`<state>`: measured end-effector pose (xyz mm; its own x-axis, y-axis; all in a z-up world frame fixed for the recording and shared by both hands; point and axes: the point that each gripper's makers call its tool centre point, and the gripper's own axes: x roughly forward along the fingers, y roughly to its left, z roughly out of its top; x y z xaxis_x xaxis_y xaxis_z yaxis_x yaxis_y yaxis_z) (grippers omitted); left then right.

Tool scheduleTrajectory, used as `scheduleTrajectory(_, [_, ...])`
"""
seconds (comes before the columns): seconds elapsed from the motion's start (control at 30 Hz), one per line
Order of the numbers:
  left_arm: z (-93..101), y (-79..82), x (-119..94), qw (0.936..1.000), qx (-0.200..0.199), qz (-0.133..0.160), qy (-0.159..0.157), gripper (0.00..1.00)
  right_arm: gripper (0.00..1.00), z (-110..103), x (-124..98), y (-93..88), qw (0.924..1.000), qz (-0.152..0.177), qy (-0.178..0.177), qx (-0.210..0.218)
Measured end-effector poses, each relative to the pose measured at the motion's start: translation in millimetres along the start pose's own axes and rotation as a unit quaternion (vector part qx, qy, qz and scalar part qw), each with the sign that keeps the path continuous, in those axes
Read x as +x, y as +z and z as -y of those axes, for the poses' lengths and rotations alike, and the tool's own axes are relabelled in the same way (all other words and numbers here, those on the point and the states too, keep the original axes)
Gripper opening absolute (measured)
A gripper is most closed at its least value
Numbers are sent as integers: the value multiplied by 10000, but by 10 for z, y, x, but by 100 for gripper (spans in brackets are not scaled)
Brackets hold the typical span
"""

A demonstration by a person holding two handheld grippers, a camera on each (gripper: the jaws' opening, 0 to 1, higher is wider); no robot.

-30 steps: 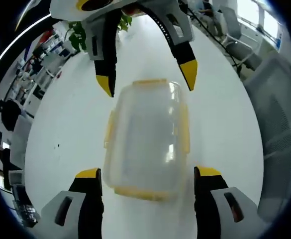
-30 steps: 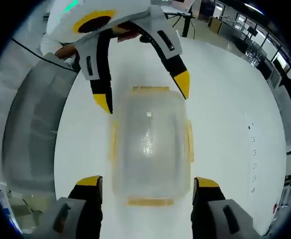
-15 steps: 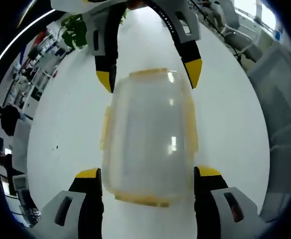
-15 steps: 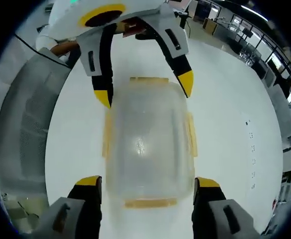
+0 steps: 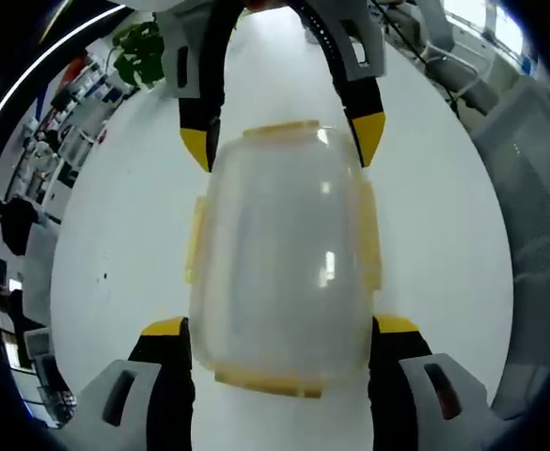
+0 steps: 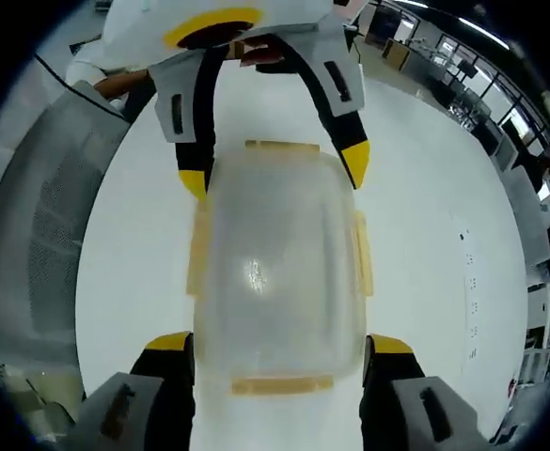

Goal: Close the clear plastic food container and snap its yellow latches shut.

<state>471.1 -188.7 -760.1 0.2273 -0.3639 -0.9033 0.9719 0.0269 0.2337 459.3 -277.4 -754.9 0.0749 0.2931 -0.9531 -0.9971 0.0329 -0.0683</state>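
Container (image 5: 279, 272), lid on, sits on the white table (image 5: 115, 235) between both grippers' spread, empty jaws: left gripper (image 5: 279, 329) and right gripper (image 6: 275, 343) face each other, probably bracketing its ends to press the yellow latches (image 6: 197, 249) shut.

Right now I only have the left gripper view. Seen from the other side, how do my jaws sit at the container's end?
Observer: In the right gripper view the left gripper stands open, with one yellow tip beside each corner of the container at its far end.
Operator: What's behind that gripper?
Observer: A person's hand, right behind its body.
Operator: Anything on the table out to the side?
Observer: A row of small dark marks on the white table, well apart from the container.
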Motion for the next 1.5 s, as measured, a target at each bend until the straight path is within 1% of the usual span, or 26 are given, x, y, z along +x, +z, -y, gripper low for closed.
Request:
scheduleTrajectory(0.2, [51,-93,-47,10000,-19,-8,11,75,71,-50,36,96,10000,-41,7,-16])
scheduleTrajectory(0.3, [68,-182,-83,10000,-1,-45,22,75,71,-85,51,193,10000,-36,3,-11])
scheduleTrajectory(0.43, [61,-296,-131,10000,-29,-69,32,75,71,-77,92,313,10000,40,4,-15])
scheduleTrajectory(0.6, [59,-428,-173,9999,-69,-114,63,75,71,-73,138,448,10000,48,9,-54])
scheduleTrajectory(0.8, [15,-552,-208,9998,-80,-135,95,75,72,-37,182,560,9999,103,-2,-58])
scheduleTrajectory(1.03, [-71,-606,-206,9998,-94,-138,113,75,72,48,217,621,10000,24,-32,-83])
scheduleTrajectory(1.3, [-191,-643,-188,9998,-121,-131,129,75,72,182,240,646,9999,49,-69,-70])
scheduleTrajectory(1.5, [-252,-655,-182,9998,-127,-125,90,75,72,239,244,660,10000,53,-28,-58])
